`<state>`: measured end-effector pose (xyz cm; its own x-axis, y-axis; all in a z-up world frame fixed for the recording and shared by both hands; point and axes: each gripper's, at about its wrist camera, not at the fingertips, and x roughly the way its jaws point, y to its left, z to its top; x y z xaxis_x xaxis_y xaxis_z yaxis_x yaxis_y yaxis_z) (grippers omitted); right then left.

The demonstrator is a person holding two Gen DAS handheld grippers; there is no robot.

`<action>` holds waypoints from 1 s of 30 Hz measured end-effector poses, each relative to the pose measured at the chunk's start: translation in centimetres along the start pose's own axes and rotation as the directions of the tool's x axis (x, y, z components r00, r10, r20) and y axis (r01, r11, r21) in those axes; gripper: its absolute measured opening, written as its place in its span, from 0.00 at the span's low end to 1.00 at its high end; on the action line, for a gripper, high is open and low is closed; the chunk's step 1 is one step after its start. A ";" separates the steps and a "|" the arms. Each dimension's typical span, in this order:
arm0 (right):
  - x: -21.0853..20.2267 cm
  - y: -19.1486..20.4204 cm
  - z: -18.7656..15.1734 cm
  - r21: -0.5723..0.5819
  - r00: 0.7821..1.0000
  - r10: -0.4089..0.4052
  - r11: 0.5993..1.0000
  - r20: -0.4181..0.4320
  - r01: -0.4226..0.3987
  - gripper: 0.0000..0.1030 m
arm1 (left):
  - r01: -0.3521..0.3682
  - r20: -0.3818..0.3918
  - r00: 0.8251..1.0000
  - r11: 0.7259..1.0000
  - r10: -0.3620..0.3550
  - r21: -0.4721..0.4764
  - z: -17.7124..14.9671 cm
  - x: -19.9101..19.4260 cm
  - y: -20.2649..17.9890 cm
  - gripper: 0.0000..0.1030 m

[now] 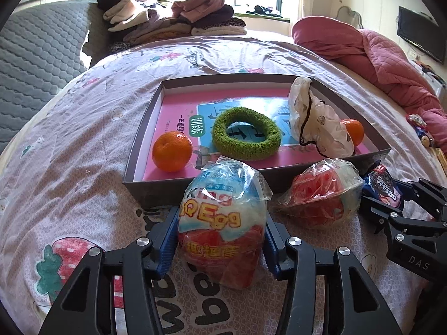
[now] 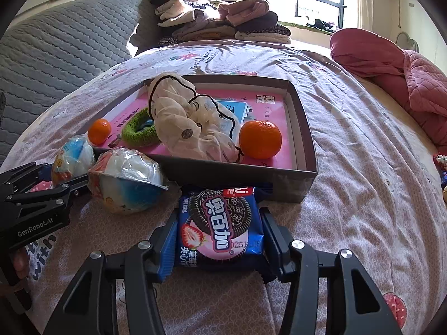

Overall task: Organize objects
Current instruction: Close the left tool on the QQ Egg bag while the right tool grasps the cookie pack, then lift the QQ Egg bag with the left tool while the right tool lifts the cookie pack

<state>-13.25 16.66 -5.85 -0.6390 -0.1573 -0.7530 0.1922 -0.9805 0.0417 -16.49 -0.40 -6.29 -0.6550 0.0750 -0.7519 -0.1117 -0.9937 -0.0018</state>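
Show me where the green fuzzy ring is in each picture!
Left wrist view: the green ring lies in the middle of the picture, inside the box, right of an orange.
Right wrist view: the same ring sits left of centre, partly hidden behind the white cloth bag.
Shared landmark: the pink book lining the bottom of the box; the ring rests on it in both views.

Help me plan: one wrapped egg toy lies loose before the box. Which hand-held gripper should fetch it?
Neither is free. The left hand-held gripper brackets another egg toy; the right brackets the cookie pack. The loose egg toy lies between them.
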 end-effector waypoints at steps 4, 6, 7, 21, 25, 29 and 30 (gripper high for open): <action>-0.2 -0.1 -0.1 0.002 1.000 0.005 1.000 0.004 -0.005 0.51 | 0.009 0.004 1.000 1.000 -0.009 0.007 -0.1 -0.2 -0.2 0.52; -0.3 -0.2 -0.1 0.004 1.000 0.006 1.000 0.003 -0.006 0.51 | 0.013 0.006 1.000 1.000 -0.013 0.011 -0.2 -0.4 -0.2 0.52; -0.3 -0.2 -0.1 0.005 1.000 0.009 1.000 0.004 -0.010 0.51 | 0.013 0.007 1.000 1.000 -0.013 0.012 -0.2 -0.5 -0.3 0.52; -0.9 0.0 -0.6 -0.013 1.000 0.004 1.000 0.004 -0.004 0.51 | -0.004 0.012 1.000 0.999 0.004 0.042 -1.3 -1.6 -0.5 0.52; -1.5 -0.1 -0.6 -0.015 1.000 0.003 1.000 0.016 -0.003 0.51 | -0.035 0.031 0.999 0.997 0.033 0.065 -1.6 -2.0 -0.7 0.52; -2.0 -0.3 -0.5 -0.003 0.999 0.006 1.000 0.032 -0.006 0.51 | -0.040 0.047 0.998 0.997 0.037 0.063 -1.5 -2.5 -0.6 0.52; -2.1 -0.4 -0.5 -0.001 0.999 0.006 1.000 0.036 -0.006 0.51 | -0.041 0.052 0.998 0.997 0.038 0.062 -1.4 -2.7 -0.6 0.52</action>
<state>-11.60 17.43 -4.59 -0.6643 -0.1671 -0.7286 0.1966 -0.9794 0.0453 -13.59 -0.13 -5.19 -0.6967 0.0413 -0.7162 -0.1308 -0.9889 0.0703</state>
